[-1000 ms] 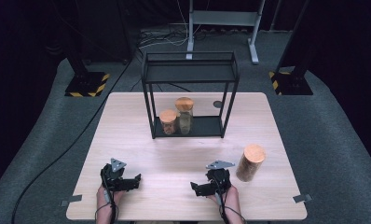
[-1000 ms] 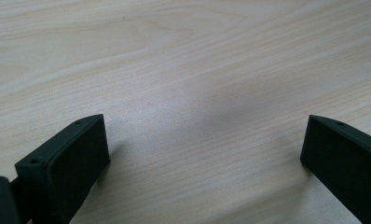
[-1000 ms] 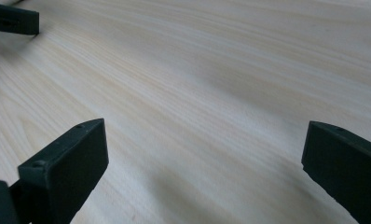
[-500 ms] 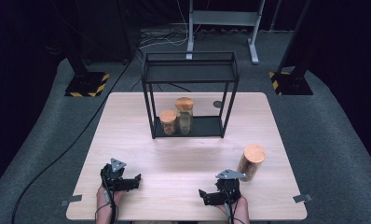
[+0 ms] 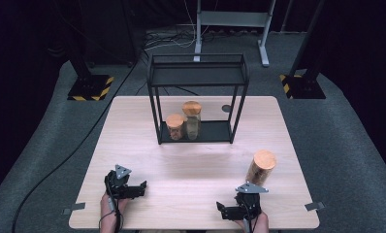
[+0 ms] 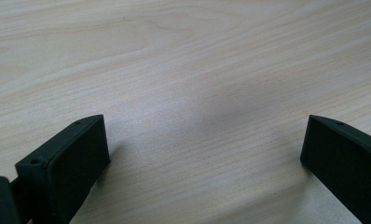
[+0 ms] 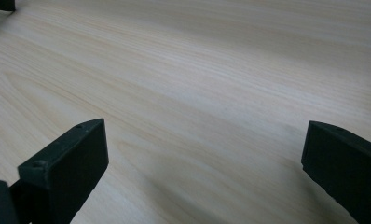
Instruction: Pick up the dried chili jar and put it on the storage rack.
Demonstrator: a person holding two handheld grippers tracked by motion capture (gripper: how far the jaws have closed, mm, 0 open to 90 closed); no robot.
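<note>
The tall clear glass jar with the round cork lid (image 5: 261, 167) stands upright on the pale wood-grain surface (image 5: 191, 165), near the right edge and just beyond the right gripper (image 5: 230, 211). It looks rigid, smooth and probably slippery, breakable if tipped, and moderately heavy with its brownish fill. The best hold is around the straight glass wall at mid-height, not the cork, which might pull loose.

The right gripper's fingers (image 7: 65, 163) are spread wide over bare wood, holding nothing. The left gripper (image 5: 135, 189) rests near the front left, its fingers (image 6: 67, 158) equally spread and empty.

Further back, a black metal wire-frame shelf (image 5: 197, 77) holds two similar cork-lidded jars (image 5: 184, 124), one short, one taller; their contents are too small to make out.
</note>
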